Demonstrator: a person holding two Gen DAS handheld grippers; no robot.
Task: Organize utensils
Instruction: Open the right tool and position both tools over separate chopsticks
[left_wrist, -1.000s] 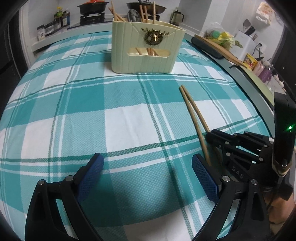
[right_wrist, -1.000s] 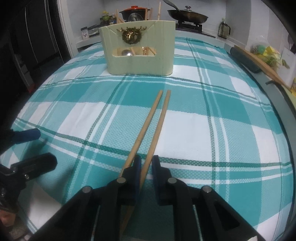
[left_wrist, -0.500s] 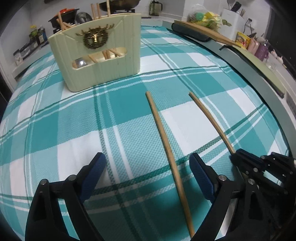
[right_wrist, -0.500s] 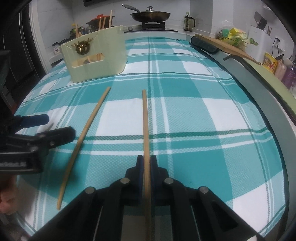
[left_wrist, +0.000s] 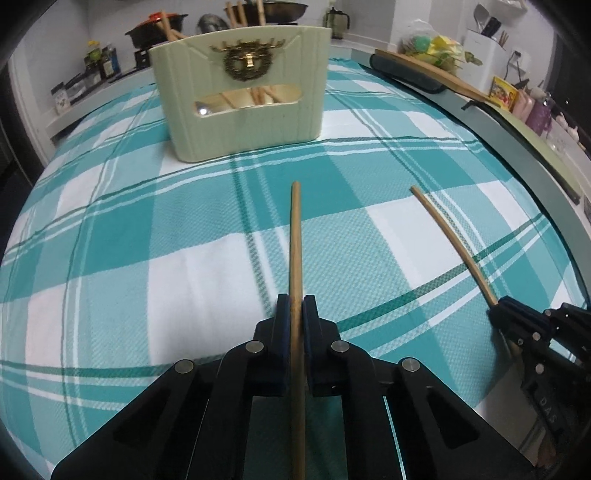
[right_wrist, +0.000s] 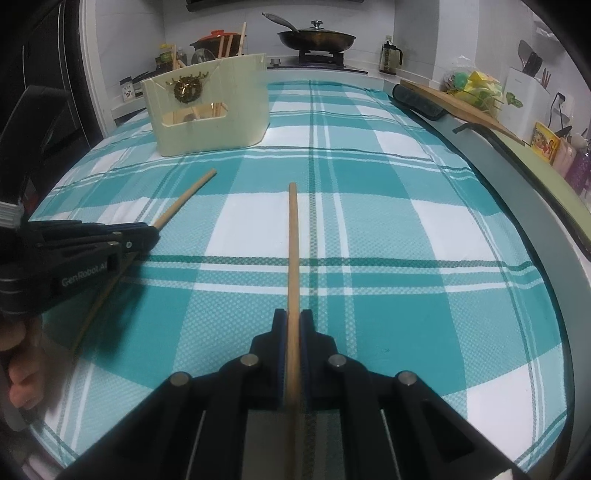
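Two wooden chopsticks lie over the teal plaid tablecloth (left_wrist: 147, 258), spread apart. In the left wrist view my left gripper (left_wrist: 295, 306) is closing its jaws on one chopstick (left_wrist: 295, 240), with the blue pads pressing its lower part. My right gripper (right_wrist: 293, 321) is shut on the other chopstick (right_wrist: 293, 251), which points straight ahead. Each gripper shows in the other view: the right gripper (left_wrist: 496, 308) with its chopstick (left_wrist: 454, 240), the left gripper (right_wrist: 151, 232) with its chopstick (right_wrist: 184, 201). The cream utensil holder (left_wrist: 243, 122) stands upright at the far side with several chopsticks in it.
The table's grey rim (right_wrist: 535, 229) curves along the right. Beyond it lie a wooden board (right_wrist: 461, 103) and countertop clutter. A pan (right_wrist: 317, 37) sits on the stove behind the holder (right_wrist: 210, 122). A person's hand (right_wrist: 22, 369) grips the left tool.
The left gripper has moved over the left chopstick and closed from wide open onto it. The right gripper kept its chopstick and drew it away to the right, parting the pair.
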